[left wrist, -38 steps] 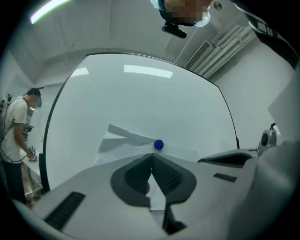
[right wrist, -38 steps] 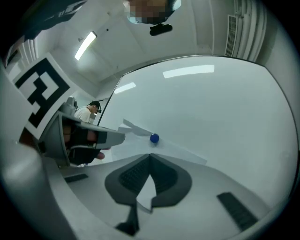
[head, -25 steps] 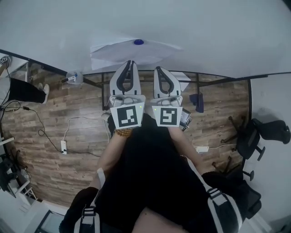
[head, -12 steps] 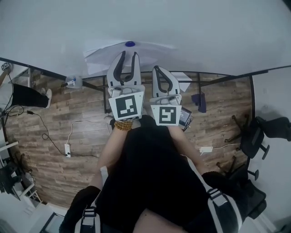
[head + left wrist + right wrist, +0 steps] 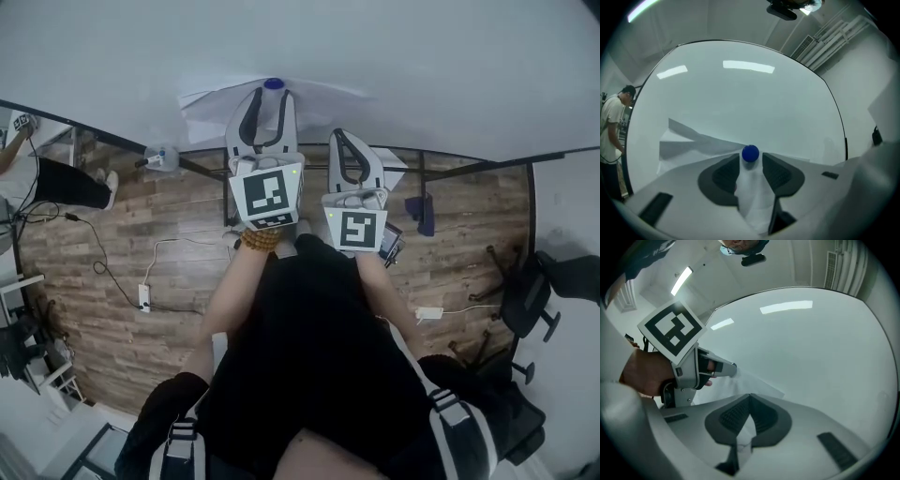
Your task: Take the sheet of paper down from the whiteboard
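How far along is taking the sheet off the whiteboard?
Done: the right gripper is shut on the sheet of paper.
In hand: the left gripper jaws have just been opening and flank the blue magnet without pressing it.
Left: grip and pull the magnet, which pins the sheet to the whiteboard, then lift the sheet away.

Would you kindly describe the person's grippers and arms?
Both the left gripper and right gripper are pale grey with dark ribbed linings and black-and-white square markers. A brown beaded bracelet circles the left wrist; the forearms are unsleeved.
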`<state>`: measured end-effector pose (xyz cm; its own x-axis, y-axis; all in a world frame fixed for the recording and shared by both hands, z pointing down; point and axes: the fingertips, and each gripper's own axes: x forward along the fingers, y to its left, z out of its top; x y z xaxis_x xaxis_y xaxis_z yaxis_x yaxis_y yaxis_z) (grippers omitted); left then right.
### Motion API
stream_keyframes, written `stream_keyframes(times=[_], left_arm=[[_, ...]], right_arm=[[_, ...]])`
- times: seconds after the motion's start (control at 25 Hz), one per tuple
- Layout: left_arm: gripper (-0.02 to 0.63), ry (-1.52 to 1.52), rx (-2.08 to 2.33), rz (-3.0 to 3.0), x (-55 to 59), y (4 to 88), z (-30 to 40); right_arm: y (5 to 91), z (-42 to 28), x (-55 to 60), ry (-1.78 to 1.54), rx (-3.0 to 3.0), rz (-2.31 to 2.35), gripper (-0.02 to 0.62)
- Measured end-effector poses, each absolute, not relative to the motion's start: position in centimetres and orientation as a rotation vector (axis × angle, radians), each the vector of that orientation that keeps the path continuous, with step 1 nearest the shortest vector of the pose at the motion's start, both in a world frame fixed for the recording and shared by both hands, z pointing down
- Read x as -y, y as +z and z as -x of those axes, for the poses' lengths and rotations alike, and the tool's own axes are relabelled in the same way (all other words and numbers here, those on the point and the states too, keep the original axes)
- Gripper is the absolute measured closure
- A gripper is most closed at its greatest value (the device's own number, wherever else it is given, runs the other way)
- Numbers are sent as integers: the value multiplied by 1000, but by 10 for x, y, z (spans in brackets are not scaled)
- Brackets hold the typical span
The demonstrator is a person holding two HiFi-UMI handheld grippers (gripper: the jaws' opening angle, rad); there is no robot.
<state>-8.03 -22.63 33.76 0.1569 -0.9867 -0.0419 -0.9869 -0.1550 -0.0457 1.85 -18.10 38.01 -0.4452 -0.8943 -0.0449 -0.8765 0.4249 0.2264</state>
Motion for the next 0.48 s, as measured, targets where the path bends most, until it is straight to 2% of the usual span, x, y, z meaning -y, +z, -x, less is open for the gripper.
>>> stream_keyframes(times=[0.48], left_arm=[[445,20,-2013,2342,233,339,82]], right_arm=[[373,-19,195,-395,2557,-1587,595]])
